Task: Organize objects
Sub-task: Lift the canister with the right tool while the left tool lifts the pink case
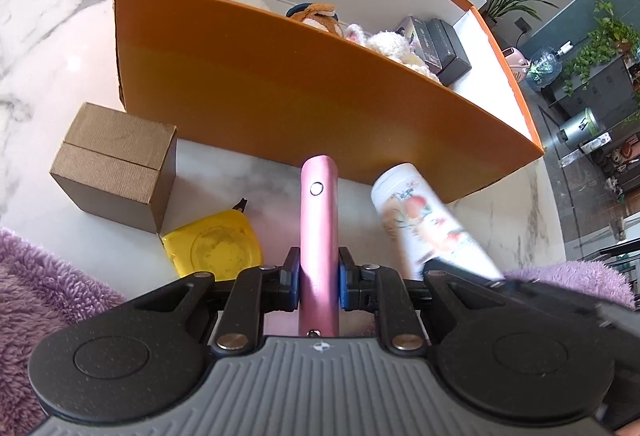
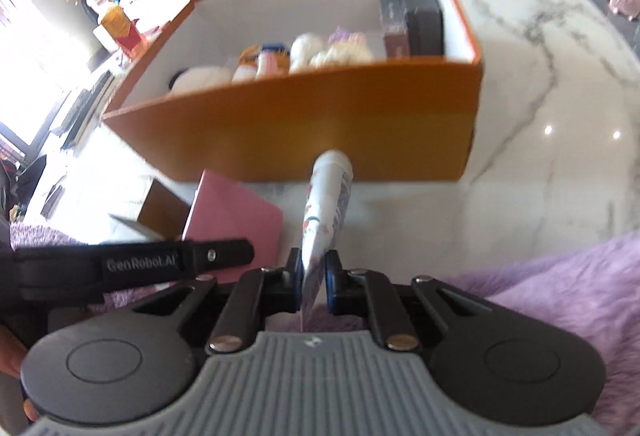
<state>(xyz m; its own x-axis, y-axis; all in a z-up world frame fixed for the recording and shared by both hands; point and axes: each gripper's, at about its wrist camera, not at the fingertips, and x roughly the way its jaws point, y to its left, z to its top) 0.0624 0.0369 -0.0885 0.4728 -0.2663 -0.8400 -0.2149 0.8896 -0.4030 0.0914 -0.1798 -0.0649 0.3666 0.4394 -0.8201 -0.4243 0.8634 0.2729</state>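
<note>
Seen from the left wrist, the left gripper [image 1: 319, 282] has its fingers narrow, pinched on a flat pink metallic case [image 1: 319, 232] with a small round button near its far end. The case stands edge-on between the blue pads and points toward the near wall of the orange box [image 1: 280, 108]. The gripper tilts down toward the marble desk [image 1: 48, 48]. Just to its right a white tube [image 1: 424, 224] printed with fruit slants up from the right gripper's black frame, its cap close to the box wall. To the left lie a yellow pouch [image 1: 214, 246] and a brown cardboard box [image 1: 116, 166], both on the desk in front of the orange box. Inside the orange box sit plush toys [image 1: 316, 16] and dark cartons [image 1: 440, 44] (packed toward the right end). Purple fleece [image 1: 36, 288] borders both lower corners.

From the right wrist, the right gripper [image 2: 314, 276] has its fingers clamped narrow on the flattened tail of the white tube [image 2: 326, 204]; the picture is blurred. The tube's cap sits just before the orange box's near wall [image 2: 304, 116]. The pink case [image 2: 236, 224] shows its broad face at the left. The box interior has open room at its left end, and bare desk [image 2: 552, 124] spreads to the right of the box.
</note>
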